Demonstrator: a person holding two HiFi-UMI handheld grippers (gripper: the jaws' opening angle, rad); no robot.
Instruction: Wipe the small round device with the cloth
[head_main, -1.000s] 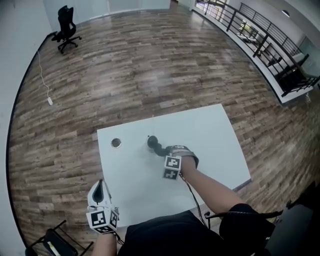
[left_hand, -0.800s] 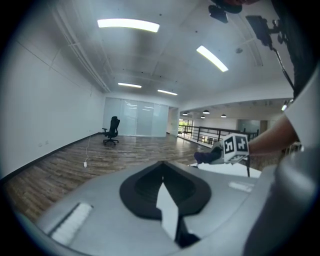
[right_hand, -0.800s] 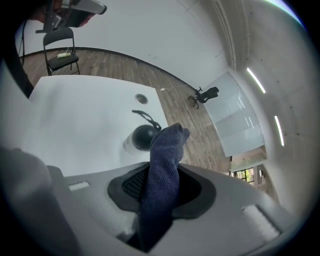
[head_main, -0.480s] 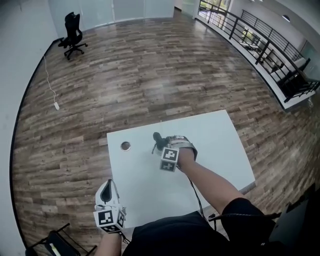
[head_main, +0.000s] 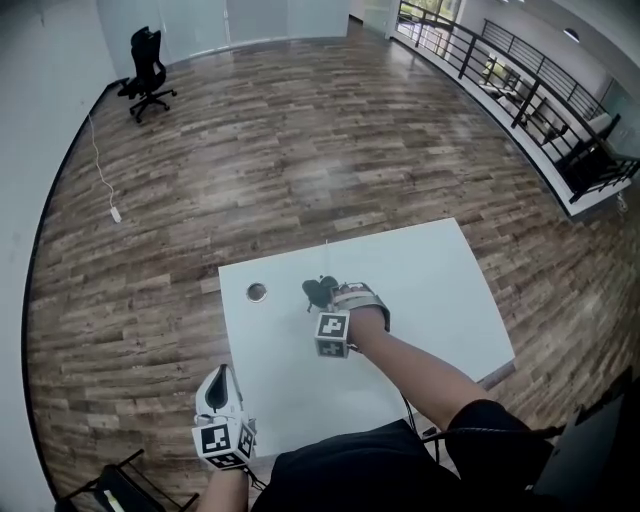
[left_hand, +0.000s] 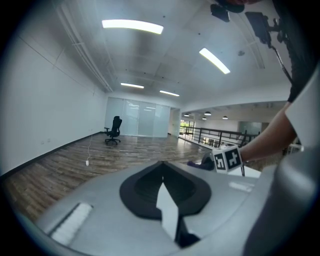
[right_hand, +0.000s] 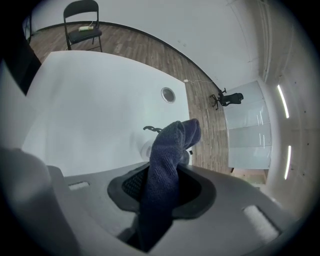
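Observation:
My right gripper is over the middle of the white table, shut on a dark blue cloth. In the right gripper view the cloth stands up between the jaws and its folded tip hangs over a small round whitish device with a thin dark cord. The cloth covers most of the device; I cannot tell whether they touch. In the head view the device is hidden under the cloth. My left gripper hovers at the table's near left edge, shut and empty, with its jaws meeting at the tip.
A round metal cable hole sits in the table left of the cloth and also shows in the right gripper view as a small ring. An office chair stands far off on the wood floor. A railing runs along the right. A folding chair stands beyond the table.
My right gripper has shifted left toward the cable hole with the cloth and has rolled. The left gripper has stayed at the near left edge.

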